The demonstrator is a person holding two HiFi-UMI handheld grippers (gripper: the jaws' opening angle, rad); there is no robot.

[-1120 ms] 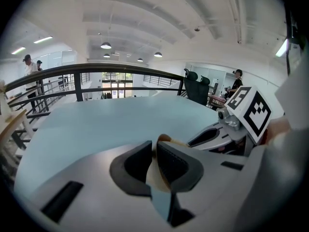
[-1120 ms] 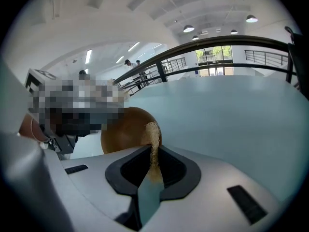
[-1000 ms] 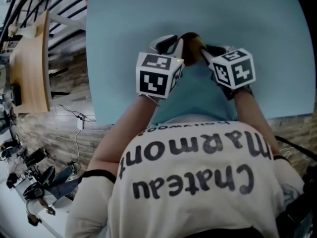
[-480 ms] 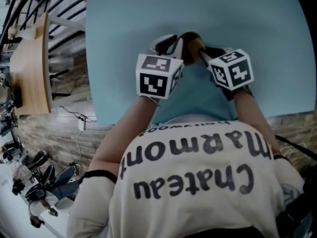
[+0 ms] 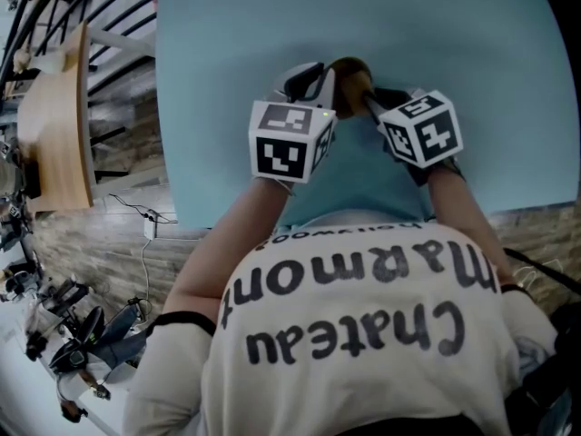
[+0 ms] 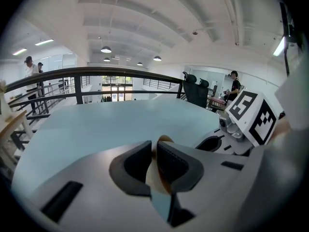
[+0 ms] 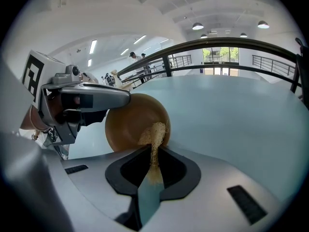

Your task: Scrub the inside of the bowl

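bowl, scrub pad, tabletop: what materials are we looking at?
bowl: wood or wood-look plastic. Even brown, smooth, dull sheen, thin rim. No grain shows, so it stays open.
scrub pad: probably coarse plant fibre, loofah-like. Tan, with a ragged, fuzzy edge.
tabletop: likely laminate or painted board. Uniform light blue, smooth, matte, only soft reflections.

Open table (image 5: 272,34) beyond bowl (image 5: 349,69); left gripper (image 5: 322,84), right gripper (image 5: 374,96) close either side.
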